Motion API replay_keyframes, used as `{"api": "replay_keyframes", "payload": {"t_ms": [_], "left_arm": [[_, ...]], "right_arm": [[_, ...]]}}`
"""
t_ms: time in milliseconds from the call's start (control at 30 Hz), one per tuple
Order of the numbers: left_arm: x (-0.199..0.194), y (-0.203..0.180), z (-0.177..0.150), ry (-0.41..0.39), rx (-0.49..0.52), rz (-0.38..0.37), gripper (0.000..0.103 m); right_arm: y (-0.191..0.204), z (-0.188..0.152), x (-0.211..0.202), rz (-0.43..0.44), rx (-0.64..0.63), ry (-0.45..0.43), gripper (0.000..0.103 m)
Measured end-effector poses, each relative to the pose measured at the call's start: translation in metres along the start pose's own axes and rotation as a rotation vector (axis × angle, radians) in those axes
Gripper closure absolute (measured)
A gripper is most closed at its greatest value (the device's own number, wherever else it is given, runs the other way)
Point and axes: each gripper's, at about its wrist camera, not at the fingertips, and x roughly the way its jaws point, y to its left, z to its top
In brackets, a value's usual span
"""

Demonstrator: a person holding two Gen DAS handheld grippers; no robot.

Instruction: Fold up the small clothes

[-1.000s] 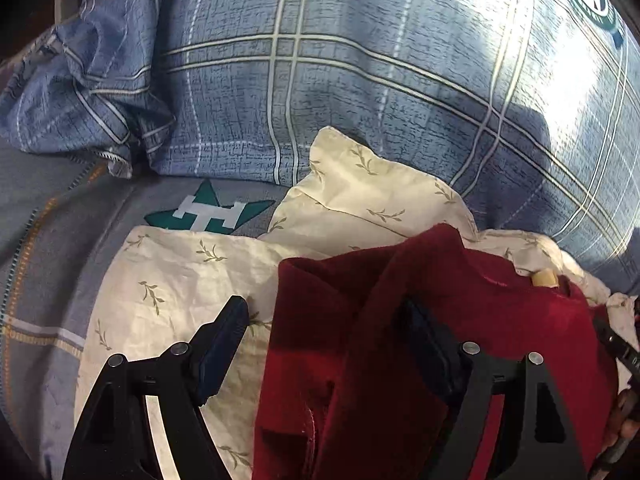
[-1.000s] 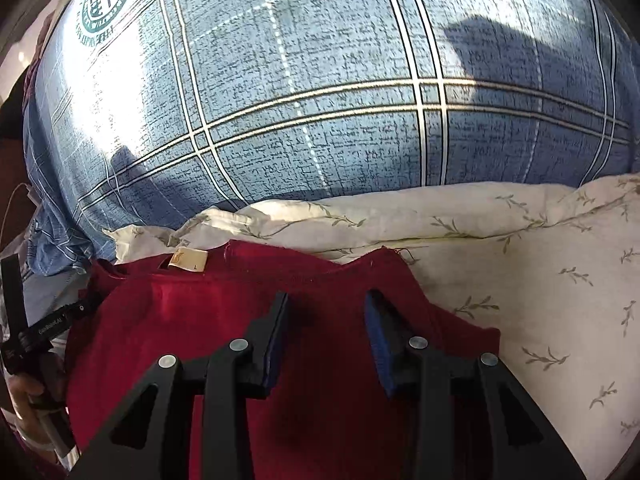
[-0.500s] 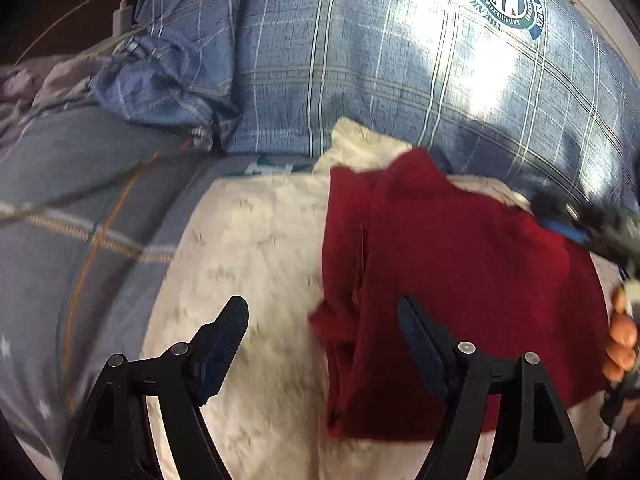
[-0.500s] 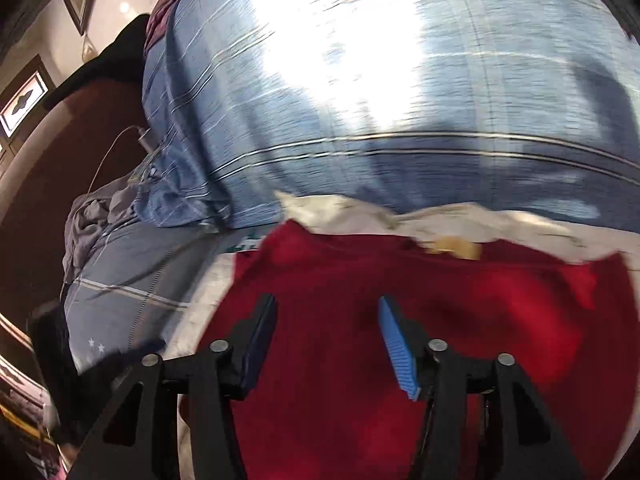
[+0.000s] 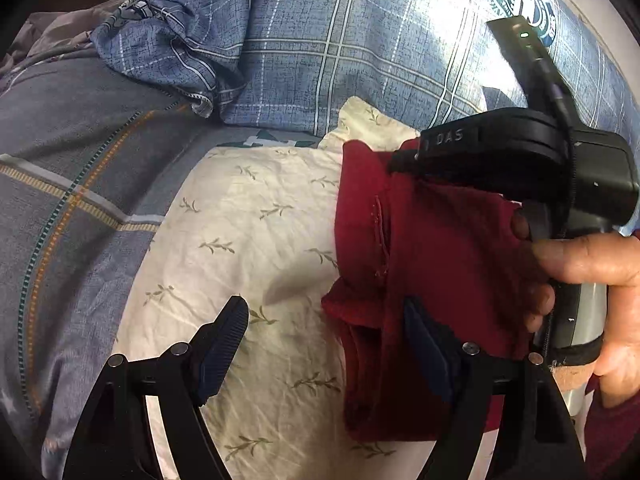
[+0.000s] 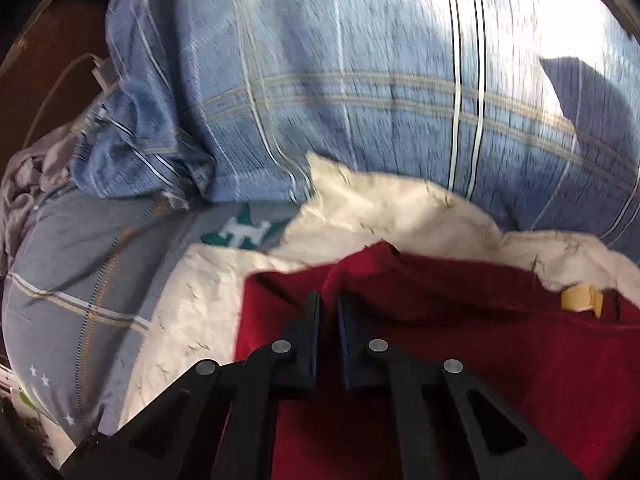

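A dark red garment (image 5: 432, 248) lies partly folded on a cream leaf-print cloth (image 5: 248, 240). My left gripper (image 5: 324, 344) is open and empty; its right finger hangs over the garment's left edge. My right gripper (image 6: 328, 312) is shut on a raised fold near the red garment's (image 6: 460, 340) upper left corner. In the left wrist view the right gripper's black body (image 5: 532, 160) and the hand holding it sit over the garment's right part. A tan label (image 6: 580, 302) shows at the neckline.
A big blue plaid pillow (image 5: 360, 48) with a round green logo (image 5: 520, 0) lies behind the cloth. A grey-blue bedsheet (image 5: 72, 184) with striped lines spreads to the left. A white charger and cable (image 6: 100, 72) lie at the far left by dark wood.
My right gripper has swung left and closed on a fold of the red garment. My left gripper has drawn back and stays open.
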Motion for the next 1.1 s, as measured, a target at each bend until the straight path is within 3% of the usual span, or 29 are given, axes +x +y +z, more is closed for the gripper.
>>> {"api": "replay_keyframes", "payload": {"t_ms": [200, 333, 400, 433, 567, 667, 867, 1100], "left_arm": [[0.003, 0.002, 0.001, -0.008, 0.003, 0.009, 0.024], [0.005, 0.001, 0.001, 0.001, 0.0, 0.016, 0.023], [0.005, -0.001, 0.001, -0.002, 0.005, 0.024, 0.022], [0.006, -0.001, 0.0, -0.002, 0.004, 0.027, 0.022], [0.007, -0.001, 0.0, -0.002, -0.003, 0.031, 0.022], [0.006, -0.002, -0.001, -0.007, 0.003, 0.04, 0.02], [0.011, -0.001, 0.0, -0.008, 0.004, 0.055, 0.015], [0.009, -0.003, 0.0, -0.018, 0.013, 0.062, 0.015]], "right_arm": [[0.012, 0.001, 0.031, -0.013, -0.001, 0.017, 0.095], [0.007, -0.002, 0.02, 0.049, 0.021, -0.017, 0.083], [-0.002, -0.006, 0.0, 0.105, 0.036, -0.031, 0.066], [-0.005, -0.008, -0.009, 0.11, 0.027, -0.049, 0.063], [-0.011, -0.015, -0.027, 0.005, -0.021, -0.114, 0.069], [-0.017, -0.011, -0.01, -0.06, 0.031, -0.079, 0.077], [-0.017, -0.007, 0.027, -0.076, 0.037, -0.062, 0.076], [-0.047, -0.017, -0.003, 0.035, 0.13, -0.08, 0.074]]}}
